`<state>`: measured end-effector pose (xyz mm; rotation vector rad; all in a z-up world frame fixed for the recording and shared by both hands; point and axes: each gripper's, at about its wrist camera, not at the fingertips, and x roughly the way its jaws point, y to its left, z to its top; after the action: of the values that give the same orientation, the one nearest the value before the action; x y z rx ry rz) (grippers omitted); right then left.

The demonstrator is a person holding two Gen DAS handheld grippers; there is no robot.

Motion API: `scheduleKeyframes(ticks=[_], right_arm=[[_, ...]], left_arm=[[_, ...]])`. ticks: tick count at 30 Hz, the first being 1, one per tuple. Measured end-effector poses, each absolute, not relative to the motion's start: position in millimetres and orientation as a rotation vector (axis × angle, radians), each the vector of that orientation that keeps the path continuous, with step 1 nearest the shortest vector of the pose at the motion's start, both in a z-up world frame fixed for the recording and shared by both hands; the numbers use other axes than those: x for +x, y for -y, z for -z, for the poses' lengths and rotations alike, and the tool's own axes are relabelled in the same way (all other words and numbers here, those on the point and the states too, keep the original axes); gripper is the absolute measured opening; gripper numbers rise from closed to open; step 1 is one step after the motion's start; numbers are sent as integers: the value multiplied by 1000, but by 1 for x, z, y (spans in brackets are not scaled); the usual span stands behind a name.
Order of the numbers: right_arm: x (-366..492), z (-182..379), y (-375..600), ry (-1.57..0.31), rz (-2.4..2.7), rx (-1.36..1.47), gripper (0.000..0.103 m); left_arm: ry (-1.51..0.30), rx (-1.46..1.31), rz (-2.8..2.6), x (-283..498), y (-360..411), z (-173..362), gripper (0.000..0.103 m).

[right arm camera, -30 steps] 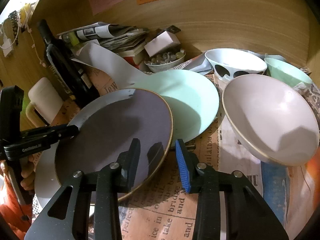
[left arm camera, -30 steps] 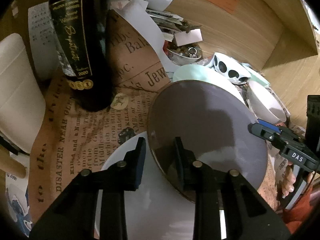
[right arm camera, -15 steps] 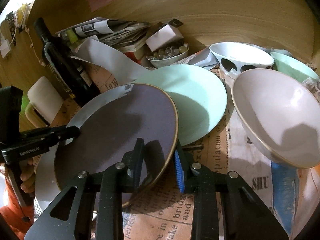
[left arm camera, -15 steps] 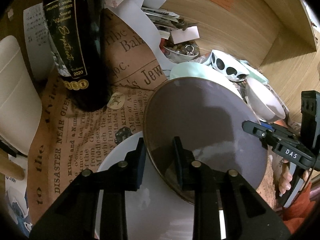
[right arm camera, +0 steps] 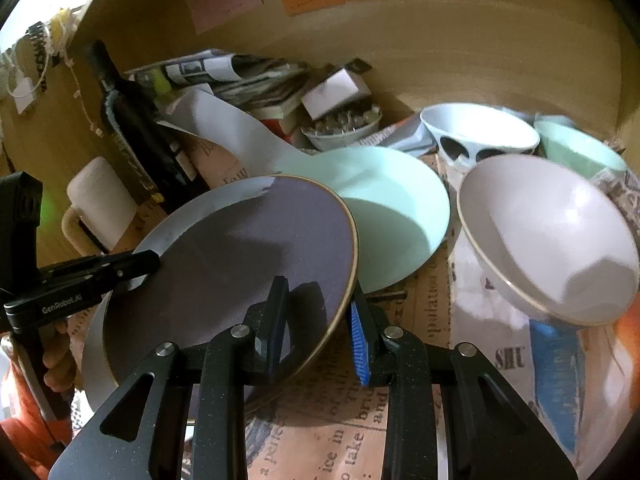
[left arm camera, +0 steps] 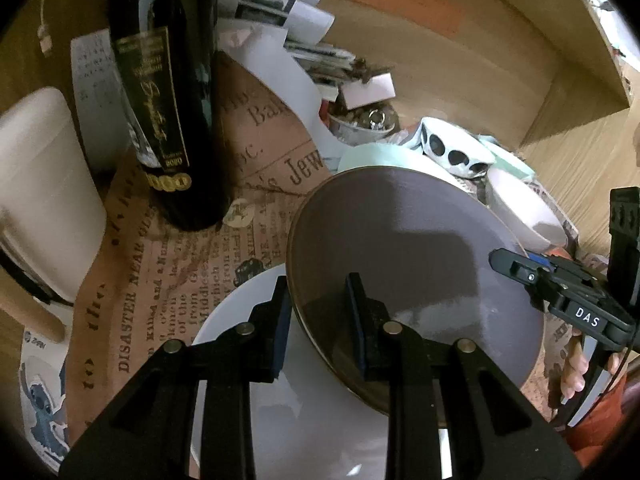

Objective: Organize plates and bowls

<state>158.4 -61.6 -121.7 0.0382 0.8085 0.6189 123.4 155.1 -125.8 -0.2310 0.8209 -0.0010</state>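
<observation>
The grey-purple plate [left arm camera: 416, 264] is held off the worktop, tilted, by both grippers on opposite edges. The left gripper [left arm camera: 318, 312] has its jaws nearly closed over the plate's near-left rim, one finger outside the rim and one on the plate's face. The right gripper [right arm camera: 318, 312] has just been closing its jaws, and now they clamp the plate's near-right rim, with the blue pad [right arm camera: 357, 340] under the edge.

Below the held plate, on the left, lies a white plate [left arm camera: 256, 380] on the newspaper-print paper [left arm camera: 168, 272] that covers the worktop. Behind the grey-purple plate sits a mint-green plate [right arm camera: 392, 200], partly overlapped by it. To the right stands a pale pink bowl [right arm camera: 548, 236], tipped toward the camera and empty. Farther right are a white bowl with dark spots [right arm camera: 476, 136] and a mint bowl [right arm camera: 576, 148]; neither shows anything inside it.

At the far centre a small dish [right arm camera: 344, 128] holds small round glassy pieces, too small to tell what they are, with a white box [right arm camera: 334, 92] resting just above it. On the far left stands a dark wine bottle [left arm camera: 168, 92], upright, and beside it a cream mug [left arm camera: 44, 196]. A heap of newspapers [right arm camera: 224, 76] lies against the wooden back wall [right arm camera: 460, 52].
</observation>
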Motion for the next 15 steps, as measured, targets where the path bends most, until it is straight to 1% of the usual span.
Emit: scheduleKeyframes(ticks=[15], right_arm=[[125, 98, 89, -729, -591, 60, 26]], left_arm=[[-749, -193, 30, 100, -124, 96, 26]])
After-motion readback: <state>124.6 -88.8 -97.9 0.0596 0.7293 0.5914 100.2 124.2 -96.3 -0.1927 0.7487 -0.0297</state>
